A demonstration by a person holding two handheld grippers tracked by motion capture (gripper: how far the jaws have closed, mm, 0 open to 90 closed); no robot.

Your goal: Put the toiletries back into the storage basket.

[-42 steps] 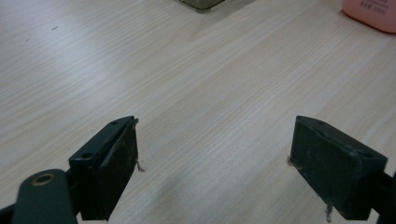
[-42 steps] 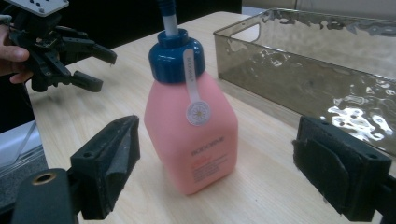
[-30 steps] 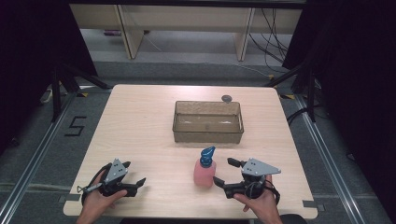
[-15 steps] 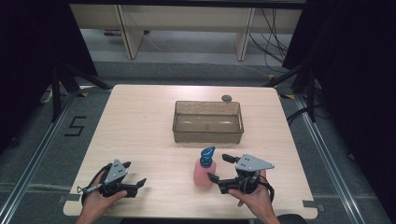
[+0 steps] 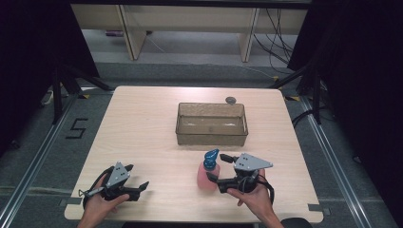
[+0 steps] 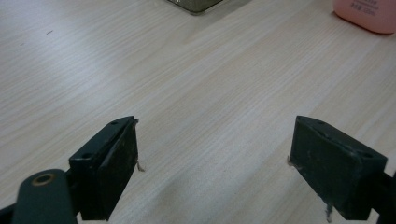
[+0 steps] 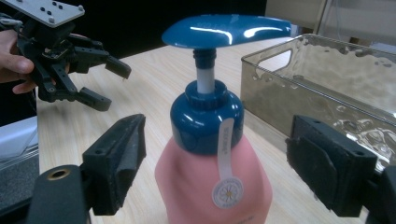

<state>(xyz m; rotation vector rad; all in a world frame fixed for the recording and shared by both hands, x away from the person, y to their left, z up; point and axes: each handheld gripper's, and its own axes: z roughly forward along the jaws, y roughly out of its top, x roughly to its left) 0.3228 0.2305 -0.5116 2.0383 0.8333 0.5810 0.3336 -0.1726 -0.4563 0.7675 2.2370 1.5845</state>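
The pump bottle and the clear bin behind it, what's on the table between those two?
Nothing: in the high view only bare tabletop separates the pink pump bottle from the clear bin. The right gripper view shows the same bare wood between them.

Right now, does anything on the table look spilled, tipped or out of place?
Nothing stands out. The pink pump bottle stands upright between the right tool's open jaws, and the clear bin sits square and dry.
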